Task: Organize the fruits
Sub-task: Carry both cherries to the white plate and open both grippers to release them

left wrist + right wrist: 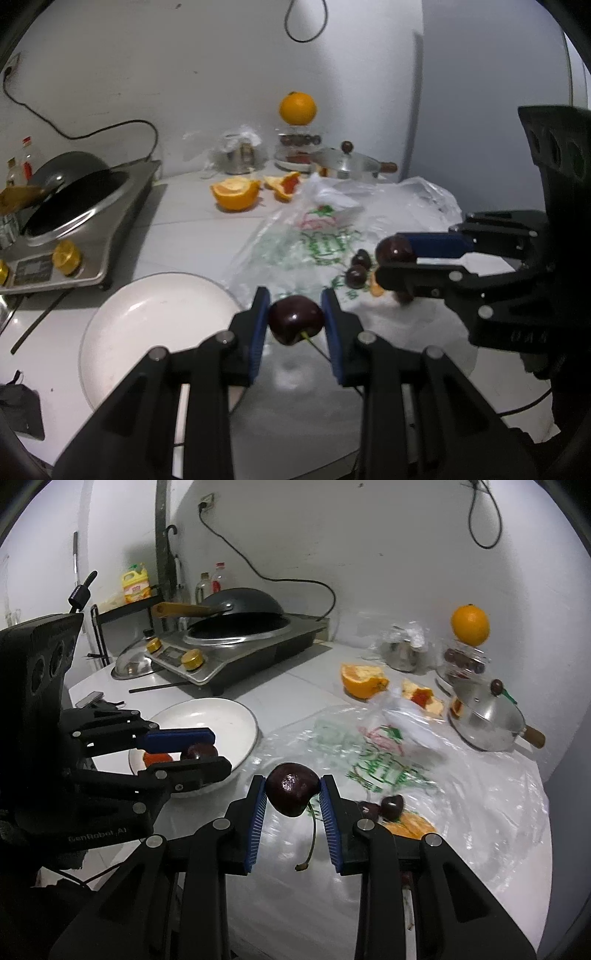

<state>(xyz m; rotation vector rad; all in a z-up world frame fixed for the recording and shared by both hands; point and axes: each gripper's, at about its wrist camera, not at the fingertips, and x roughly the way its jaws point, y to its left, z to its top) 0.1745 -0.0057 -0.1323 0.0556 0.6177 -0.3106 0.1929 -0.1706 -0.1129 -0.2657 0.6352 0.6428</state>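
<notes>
Both grippers carry fruit here. The left gripper (pixel 295 317) has its jaws pinching a dark cherry (pixel 295 319), raised by the near rim of the white plate (pixel 129 314). From the right wrist view, that gripper hangs over the plate's near side. The right gripper (pixel 293 794) pinches a second cherry (pixel 293 788), stem dangling, above the plastic bag (pixel 461 794) spread on the tabletop (pixel 295 686). Three loose cherries (pixel 357 267) lie on the bag beside an orange slice (pixel 410 825).

Best approach, I'd say: carry the left cherry further in over the dish, lower it close, part the jaws slowly so it doesn't roll off. Keep the squeeze light; cherries bruise.
</notes>
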